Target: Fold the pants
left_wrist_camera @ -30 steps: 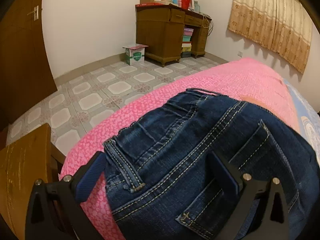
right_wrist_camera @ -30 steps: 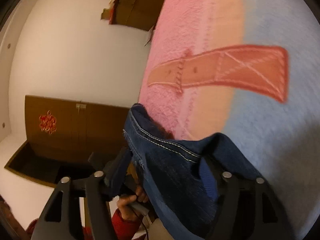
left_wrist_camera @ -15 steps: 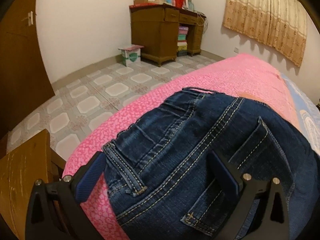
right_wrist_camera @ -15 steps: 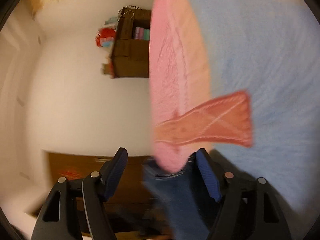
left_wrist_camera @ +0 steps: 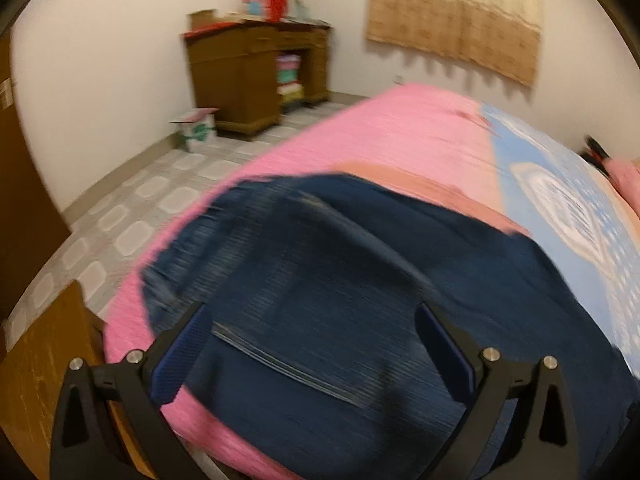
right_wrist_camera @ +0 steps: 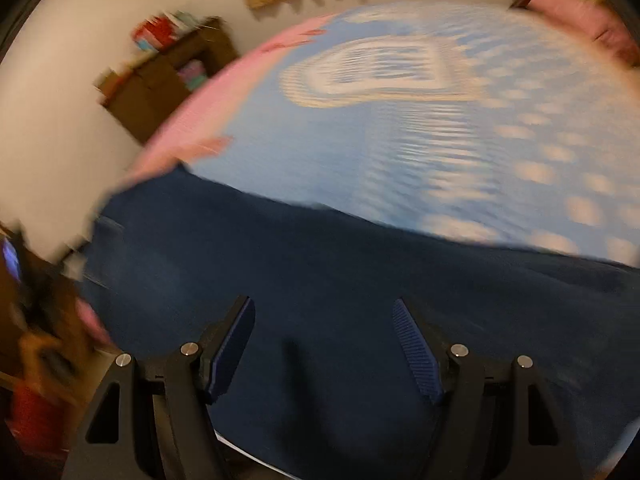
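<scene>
The left hand-held gripper is built of matte black plastic: two angular arms, each with a triangular cut-out low in its frame. Each arm carries a pair of round silver screws near its upper joint. The fingers are flat paddles faced in dark blue, the colour running along their inner sides.

The right hand-held gripper is of the same make, black with triangular cut-outs and two silver screws on each arm. Its blue pads show fine ribbing across the face.

At the near left of the right wrist view, heavily blurred, a red sleeve shows.
</scene>
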{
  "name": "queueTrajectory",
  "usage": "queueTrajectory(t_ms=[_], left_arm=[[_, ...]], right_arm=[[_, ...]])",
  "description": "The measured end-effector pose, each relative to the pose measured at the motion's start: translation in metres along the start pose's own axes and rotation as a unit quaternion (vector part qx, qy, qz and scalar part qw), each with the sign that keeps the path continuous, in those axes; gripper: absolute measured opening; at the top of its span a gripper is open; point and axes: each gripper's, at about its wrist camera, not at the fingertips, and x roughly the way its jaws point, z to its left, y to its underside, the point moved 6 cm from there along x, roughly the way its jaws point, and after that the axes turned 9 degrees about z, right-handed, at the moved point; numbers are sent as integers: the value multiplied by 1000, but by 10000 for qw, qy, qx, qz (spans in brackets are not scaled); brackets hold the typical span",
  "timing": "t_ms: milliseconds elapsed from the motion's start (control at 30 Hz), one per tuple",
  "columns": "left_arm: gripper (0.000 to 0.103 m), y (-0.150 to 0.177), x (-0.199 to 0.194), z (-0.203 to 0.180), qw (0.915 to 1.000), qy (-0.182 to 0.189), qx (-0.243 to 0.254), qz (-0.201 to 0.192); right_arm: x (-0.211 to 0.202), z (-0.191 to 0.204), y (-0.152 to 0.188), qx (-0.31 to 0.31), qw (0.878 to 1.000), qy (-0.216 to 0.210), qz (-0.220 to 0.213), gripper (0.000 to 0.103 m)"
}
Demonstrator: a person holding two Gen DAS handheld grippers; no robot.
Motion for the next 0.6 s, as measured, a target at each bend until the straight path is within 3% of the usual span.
queueTrajectory(t_ms=[67, 133, 167, 233, 267, 367, 467, 500, 533, 600], left_arm=[[103, 11, -4, -19, 9998, 120, 145, 85], [103, 23, -3, -35, 9993, 178, 233, 233], [103, 27, -2, -39, 9991, 180, 256, 281], [103, 38, 3, -45, 9986, 144, 283, 429], [103, 42, 4, -47, 9983, 117, 290, 488], [103, 49, 8, -47, 9975, 110, 253, 649], [103, 50, 15, -39, 9966, 178, 37, 805], [103, 51, 18, -36, 9957, 236, -47, 890], [103, 51, 20, -34, 9951, 286, -109, 943], [103, 52, 22, -29, 9937, 417, -218, 1018]], right_arm=[[-25, -37, 27, -183, 9948, 953, -315, 72], [-44, -62, 47, -502, 9621, 2602, -637, 73], [-46, -74, 57, -667, 9369, 3373, -638, 75], [-41, -91, 73, -841, 9063, 4108, -525, 75], [-38, -96, 79, -813, 9058, 4128, -496, 75], [-33, -114, 95, -445, 9258, 3725, -457, 75], [-38, -132, 112, -245, 9350, 3476, -656, 75], [-42, -136, 120, -119, 9330, 3528, -697, 75], [-43, -153, 118, 217, 9315, 3565, -694, 75], [-55, -196, 127, 1432, 9365, 3123, -707, 75]])
